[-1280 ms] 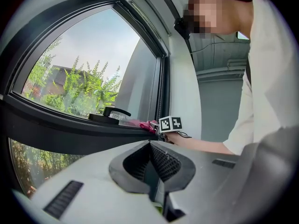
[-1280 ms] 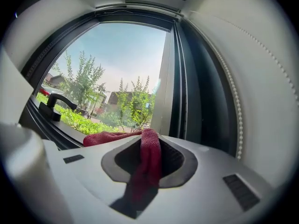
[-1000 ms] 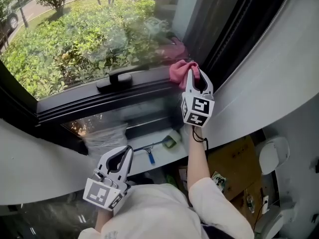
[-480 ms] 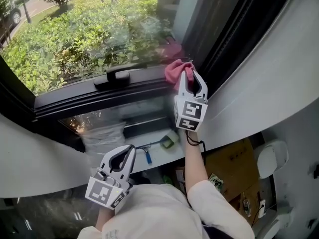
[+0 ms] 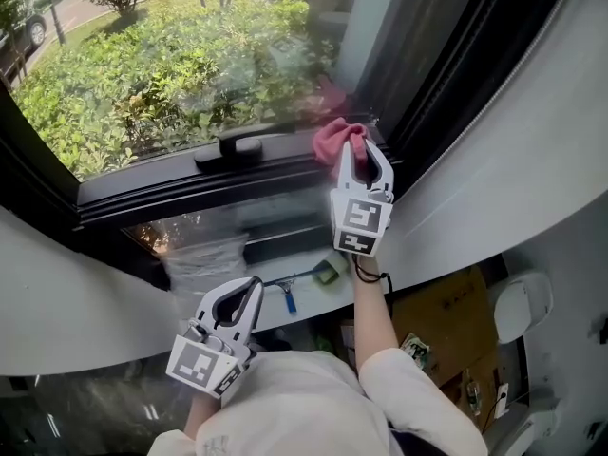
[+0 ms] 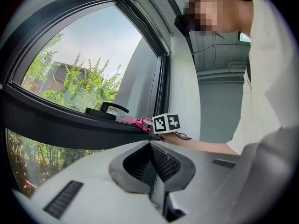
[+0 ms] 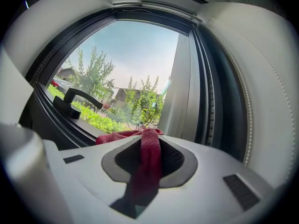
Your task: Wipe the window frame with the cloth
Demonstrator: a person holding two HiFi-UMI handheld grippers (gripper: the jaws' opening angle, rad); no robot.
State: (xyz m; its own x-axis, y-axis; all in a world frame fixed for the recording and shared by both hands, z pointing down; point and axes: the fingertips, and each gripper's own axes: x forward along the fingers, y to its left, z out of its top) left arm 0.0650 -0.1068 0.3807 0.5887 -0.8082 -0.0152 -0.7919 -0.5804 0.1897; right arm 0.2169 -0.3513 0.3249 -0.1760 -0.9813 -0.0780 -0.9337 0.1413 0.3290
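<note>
While its jaws are clamping the pink cloth [image 5: 332,139], the right gripper [image 5: 359,146] is holding it on the dark window frame [image 5: 190,193], just right of the black handle [image 5: 237,147]. Lower down, the left gripper [image 5: 249,289] is hanging with jaws together, carrying nothing.

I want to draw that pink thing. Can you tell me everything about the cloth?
The cloth is pinkish red and soft-looking, with a coarse weave that shows in the right gripper view. It is bunched up, not flat. One strip runs between the jaws of the right gripper, which are shut on it, and the rest bulges out past their tips. It rests against the dark window frame near the right corner, to the right of the black handle.
</note>
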